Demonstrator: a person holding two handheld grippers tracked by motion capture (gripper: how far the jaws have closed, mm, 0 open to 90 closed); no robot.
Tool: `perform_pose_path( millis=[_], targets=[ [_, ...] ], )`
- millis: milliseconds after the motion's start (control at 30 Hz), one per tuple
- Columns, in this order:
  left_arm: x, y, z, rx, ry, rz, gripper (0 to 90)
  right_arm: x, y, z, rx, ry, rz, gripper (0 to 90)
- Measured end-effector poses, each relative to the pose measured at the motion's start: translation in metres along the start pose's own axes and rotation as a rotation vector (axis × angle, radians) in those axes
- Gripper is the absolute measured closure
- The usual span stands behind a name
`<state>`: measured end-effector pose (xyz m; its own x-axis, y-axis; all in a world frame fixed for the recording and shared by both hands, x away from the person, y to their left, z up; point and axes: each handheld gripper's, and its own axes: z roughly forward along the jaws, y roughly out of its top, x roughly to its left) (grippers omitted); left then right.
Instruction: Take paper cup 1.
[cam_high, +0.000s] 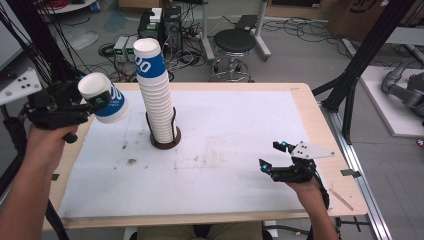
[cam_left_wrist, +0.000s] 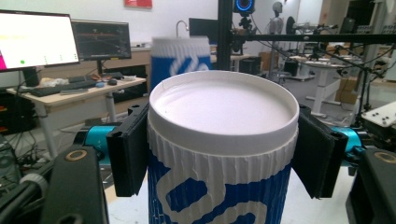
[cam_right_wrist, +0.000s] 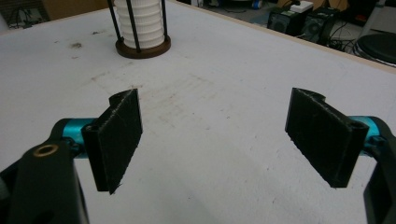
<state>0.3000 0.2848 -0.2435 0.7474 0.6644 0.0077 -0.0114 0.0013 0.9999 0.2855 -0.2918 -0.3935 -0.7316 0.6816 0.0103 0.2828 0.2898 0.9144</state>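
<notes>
Nearest me, my right tongs (cam_high: 272, 156) hover low over the right front part of the desk (cam_high: 225, 200), jaws wide apart with nothing between them. In the right gripper view only bare, slightly stained white desk cover lies ahead of them.

My left tongs (cam_high: 95, 102) are up at the left edge of the desk, clamped on a blue-and-white ribbed paper cup (cam_high: 104, 97). The cup is held tilted, almost on its side, bottom end toward the camera, well clear of the surface. In the left gripper view both pads press the cup (cam_left_wrist: 223, 154) just under its end rim, one on each side.

Farther in stands the tall stack of cups (cam_high: 154, 95) in a round dark holder (cam_high: 165, 142) with thin upright rods. It leans a little, and its top cup is level with the one I hold.

I judge the work to be mid-way: one cup is in hand and apart from the stack; whether it is going onto the top or coming off I cannot tell. Either way, the placing is left to do.

Room is generous: the desk right of the holder is open. The tight spots are the leaning stack beside my cup and the left desk edge below my hand.
</notes>
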Motion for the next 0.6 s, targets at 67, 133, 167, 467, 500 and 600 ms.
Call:
perform_pose_path(
  millis=[67, 133, 167, 467, 500, 600],
  targets=[
    [-0.005, -0.011, 0.003, 0.009, -0.008, 0.007, 29.5, 0.000, 0.000, 0.001, 0.001, 0.002, 0.001, 19.2],
    [-0.010, -0.022, 0.006, 0.018, -0.017, 0.013, 29.5, 0.000, 0.001, 0.002, -0.001, 0.003, -0.003, 19.2],
    [-0.012, -0.027, 0.008, 0.013, -0.024, 0.015, 29.5, 0.000, 0.001, 0.003, 0.001, 0.006, -0.004, 19.2],
    [-0.028, -0.065, 0.029, 0.034, -0.066, -0.020, 29.3, -0.001, 0.001, 0.006, 0.000, 0.003, -0.008, 19.2],
    [-0.029, -0.069, 0.031, 0.040, -0.070, -0.028, 29.4, 0.000, 0.002, 0.007, -0.002, 0.002, -0.006, 19.2],
    [-0.033, -0.077, 0.036, 0.059, -0.087, -0.043, 29.4, 0.000, 0.002, 0.009, 0.002, 0.007, -0.003, 19.2]
  ],
)
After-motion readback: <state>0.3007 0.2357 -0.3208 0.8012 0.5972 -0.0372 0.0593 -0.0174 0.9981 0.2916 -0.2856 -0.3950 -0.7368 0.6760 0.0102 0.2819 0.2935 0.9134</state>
